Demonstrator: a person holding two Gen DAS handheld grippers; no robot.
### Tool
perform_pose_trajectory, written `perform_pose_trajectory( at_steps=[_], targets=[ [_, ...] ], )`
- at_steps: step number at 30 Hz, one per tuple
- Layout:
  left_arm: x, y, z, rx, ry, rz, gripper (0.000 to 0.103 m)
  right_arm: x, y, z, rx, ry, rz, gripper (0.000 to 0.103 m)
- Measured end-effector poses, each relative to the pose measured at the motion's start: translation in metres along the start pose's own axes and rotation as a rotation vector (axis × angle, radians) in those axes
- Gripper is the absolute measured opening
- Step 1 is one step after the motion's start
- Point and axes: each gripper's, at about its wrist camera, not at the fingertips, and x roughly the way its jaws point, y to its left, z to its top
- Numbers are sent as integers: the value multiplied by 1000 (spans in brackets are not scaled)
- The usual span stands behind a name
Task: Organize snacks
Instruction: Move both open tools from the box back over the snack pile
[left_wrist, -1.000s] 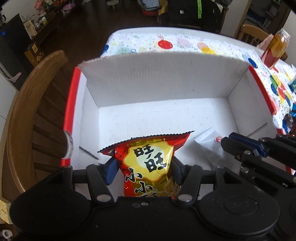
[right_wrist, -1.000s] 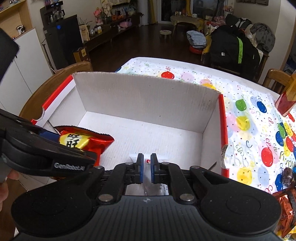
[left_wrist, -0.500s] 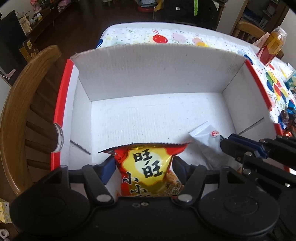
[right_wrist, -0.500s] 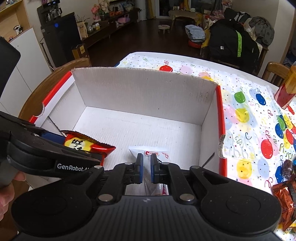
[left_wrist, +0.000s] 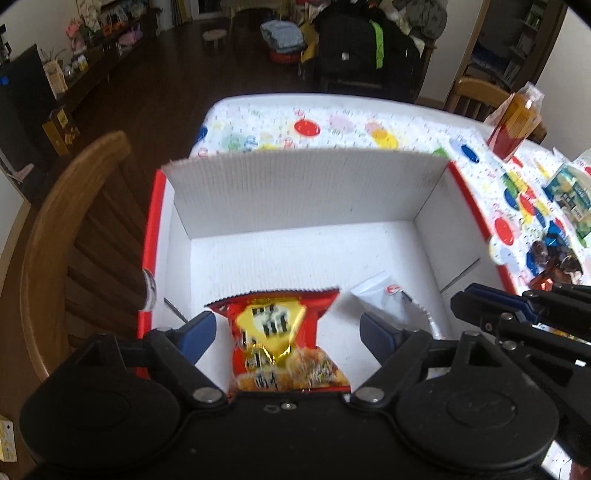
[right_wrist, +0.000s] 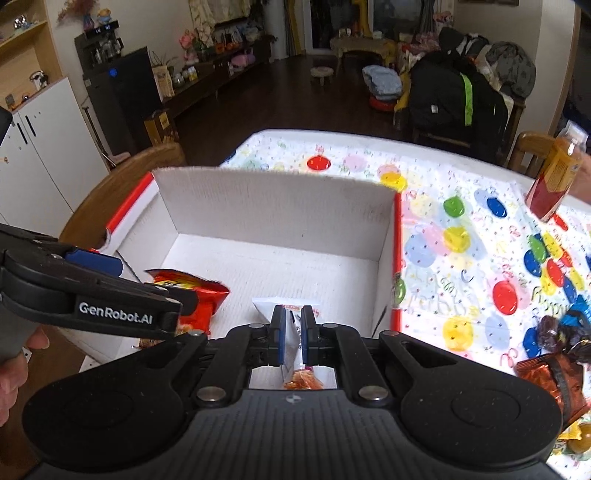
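My left gripper (left_wrist: 282, 332) hangs over the near edge of the white cardboard box (left_wrist: 306, 192), and its blue-padded fingers (left_wrist: 195, 334) stand wide apart, clear of the red snack bag (left_wrist: 284, 339) that sits between them without touching either pad. That bag shows a yellow panel with dark characters, blurred in the left wrist view, and it lies inside the box at the near wall, towards the box's left side. My right gripper (right_wrist: 291, 334) is pinched narrow on a white snack packet (right_wrist: 293, 314), the two pads pressing its thin middle; the packet's top end, with a small red mark, points into the box, and orange contents show at its lower end just behind the pads. In the left wrist view the same packet (left_wrist: 388, 301) sits just to the right of the red bag, above the box floor near the front. The box has red outer edges and rests on a tablecloth (right_wrist: 461, 236) printed with coloured dots. To the right of the box, on the cloth, lie several other wrapped snacks (left_wrist: 554, 258), and well beyond the box's right corner stands a tall orange-and-red package (left_wrist: 513, 125). A wooden chair (left_wrist: 62, 236) sits against the box's left side.
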Motion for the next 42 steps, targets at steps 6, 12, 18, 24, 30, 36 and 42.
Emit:
perform_pose_trajectory(
  at_steps=[6, 12, 18, 24, 30, 36, 42],
  targets=[
    [-25, -8, -2, 15, -79, -8, 88, -26, -7, -2, 3, -49, 11, 8],
    [-42, -20, -4, 46, -128, -31, 92, -51, -12, -6, -6, -102, 0, 8],
    [-56, -37, -9, 85, -169, -63, 95, -77, -25, -13, 3, -149, -25, 8],
    [-68, -63, -13, 114, -199, -96, 96, -101, -50, -23, 46, -185, -60, 8],
    [-73, -100, -16, 150, -212, -126, 97, -121, -89, -40, 119, -212, -78, 29],
    [-71, -146, -20, 185, -222, -175, 100, -138, -133, -63, 157, -224, -109, 61],
    [-66, -194, -27, 210, -239, -204, 103, -155, -186, -92, 219, -245, -152, 75]
  ],
)
